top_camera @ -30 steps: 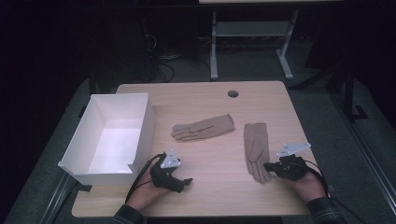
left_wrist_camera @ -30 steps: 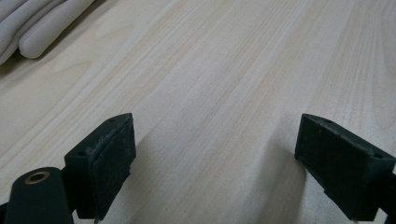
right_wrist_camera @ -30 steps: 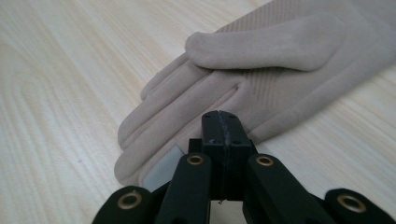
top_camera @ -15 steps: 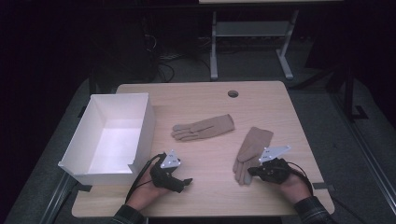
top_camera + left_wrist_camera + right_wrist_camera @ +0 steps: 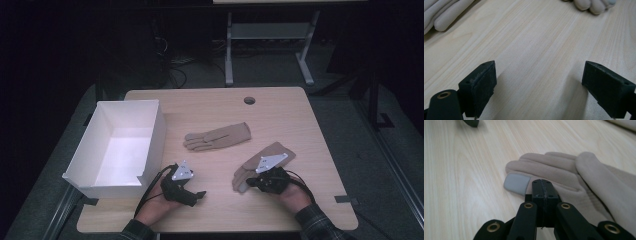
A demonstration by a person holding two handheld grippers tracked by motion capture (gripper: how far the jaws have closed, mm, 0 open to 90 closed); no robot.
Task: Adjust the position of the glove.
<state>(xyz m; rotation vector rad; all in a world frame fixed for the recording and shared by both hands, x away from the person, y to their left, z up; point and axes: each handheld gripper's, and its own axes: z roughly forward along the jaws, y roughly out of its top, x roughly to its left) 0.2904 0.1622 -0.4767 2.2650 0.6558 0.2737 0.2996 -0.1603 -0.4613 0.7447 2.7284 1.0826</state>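
Observation:
Two tan gloves lie on the wooden table [image 5: 320,125]. One glove [image 5: 220,136] rests flat at the middle. The other glove [image 5: 274,151] lies at the front right, its fingers pointing to the front left. My right gripper [image 5: 248,182] sits on that glove's fingers. In the right gripper view its jaws [image 5: 542,185] are pressed together on the glove [image 5: 559,172], beside a grey fingertip patch [image 5: 516,183]. My left gripper [image 5: 200,195] rests near the front edge, open; the left gripper view shows bare wood between its jaws [image 5: 539,87].
A white open box [image 5: 152,135] stands at the table's left side, beside my left hand. A round cable hole [image 5: 249,100] sits near the far edge. A metal frame [image 5: 230,45] stands on the dark floor beyond.
My right gripper has slid left along the front of the table, and the right glove has swung with it, its fingers turning from the front toward the front left. The left gripper stayed put.

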